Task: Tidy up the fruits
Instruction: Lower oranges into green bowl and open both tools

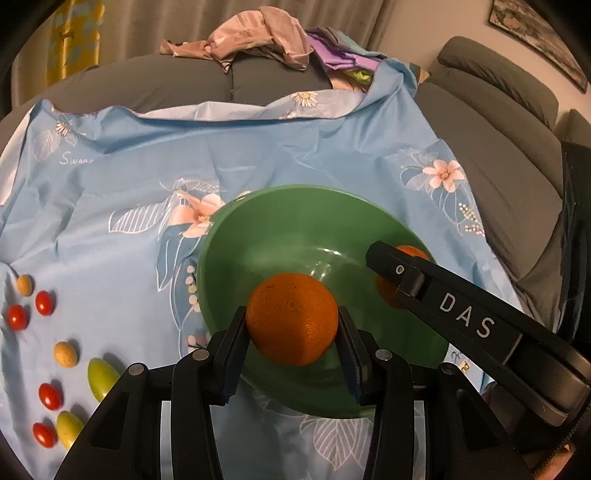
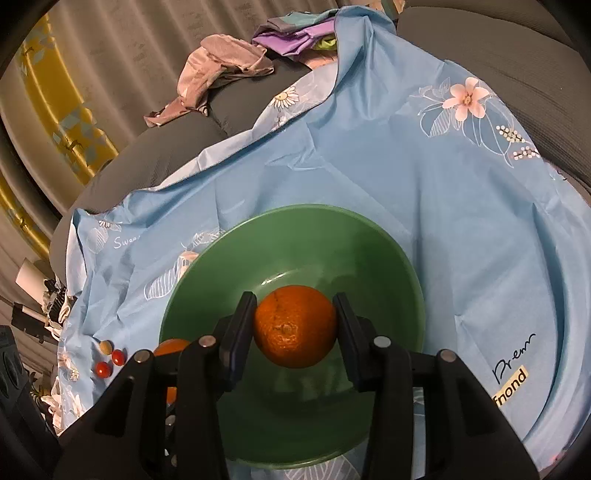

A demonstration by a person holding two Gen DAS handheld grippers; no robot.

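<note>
Two oranges in play, one per gripper, both held over the green bowl (image 1: pixel 258 236).

Left gripper (image 1: pixel 291 325): fingers clamped on opposite sides of an orange (image 1: pixel 291 319), which sits over the near part of the bowl. Cannot tell whether it touches the bowl floor.

Right gripper (image 2: pixel 294 326): fingers pressed against both sides of a second orange (image 2: pixel 294 326), held above the bowl's middle. In the left wrist view this gripper comes in from the right, its finger partly covering its orange (image 1: pixel 410 253).

Bowl stands on a blue flowered cloth (image 1: pixel 258 158) spread over a grey sofa (image 1: pixel 491 155).

Small fruits lie loose on the cloth, well left of the bowl:
- four red tomatoes, e.g. (image 1: pixel 45 302)
- two tan round fruits, e.g. (image 1: pixel 65 353)
- two yellow-green oval fruits, e.g. (image 1: pixel 100 378)

None of these touch the bowl. A heap of pink clothing (image 1: pixel 255 33) lies on the sofa beyond the cloth.
</note>
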